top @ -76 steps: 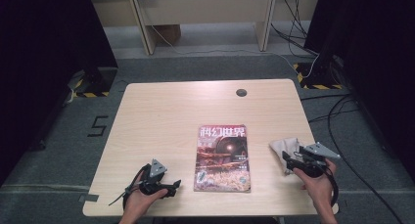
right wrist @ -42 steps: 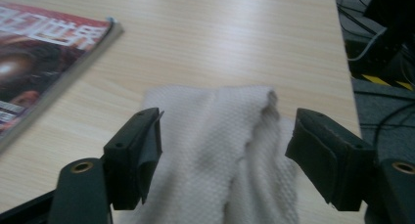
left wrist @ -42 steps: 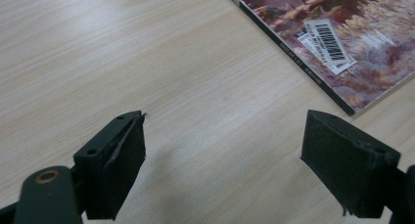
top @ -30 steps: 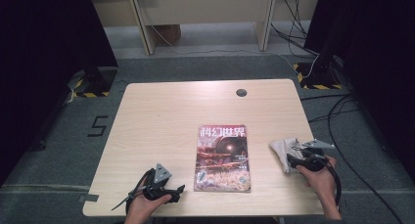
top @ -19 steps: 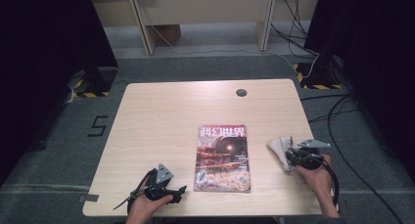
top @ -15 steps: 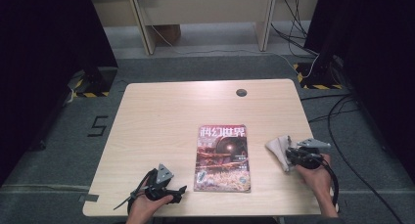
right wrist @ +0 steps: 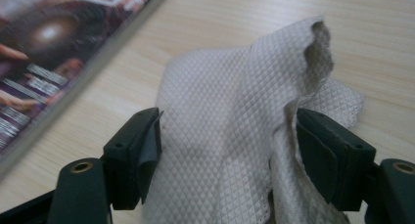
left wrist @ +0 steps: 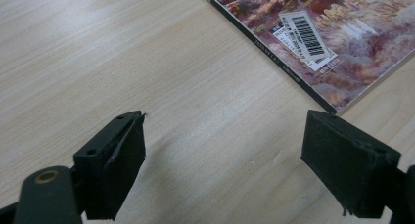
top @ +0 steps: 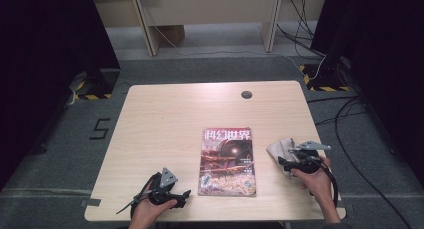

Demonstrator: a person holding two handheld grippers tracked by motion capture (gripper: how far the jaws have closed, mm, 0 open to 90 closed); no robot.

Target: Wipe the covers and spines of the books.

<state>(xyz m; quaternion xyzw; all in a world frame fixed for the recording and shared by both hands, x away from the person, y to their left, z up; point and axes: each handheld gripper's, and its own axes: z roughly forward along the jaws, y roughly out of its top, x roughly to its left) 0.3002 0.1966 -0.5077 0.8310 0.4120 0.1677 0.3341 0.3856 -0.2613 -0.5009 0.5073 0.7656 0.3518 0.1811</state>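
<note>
Right gripper (top: 286, 160) having edged leftward, jaws just reopening around crumpled cloth (right wrist: 235, 136), left gripper (left wrist: 225, 160) resting released beside magazine (top: 227, 161).

Beside the magazine (top: 227, 161), whose cover is reddish-brown with white title characters, lies a pale beige cloth (right wrist: 230, 136) with a fine diamond weave on the light wood-grain table (top: 175, 119).

A magazine (top: 228, 161) lay on the worktop (top: 175, 119), toward its near edge. To its right, just beside it, sat a crumpled cloth (top: 280, 150) between the right claw's (top: 286, 162) jaws. The left claw (top: 184, 195) rested left of the magazine's near corner.
</note>
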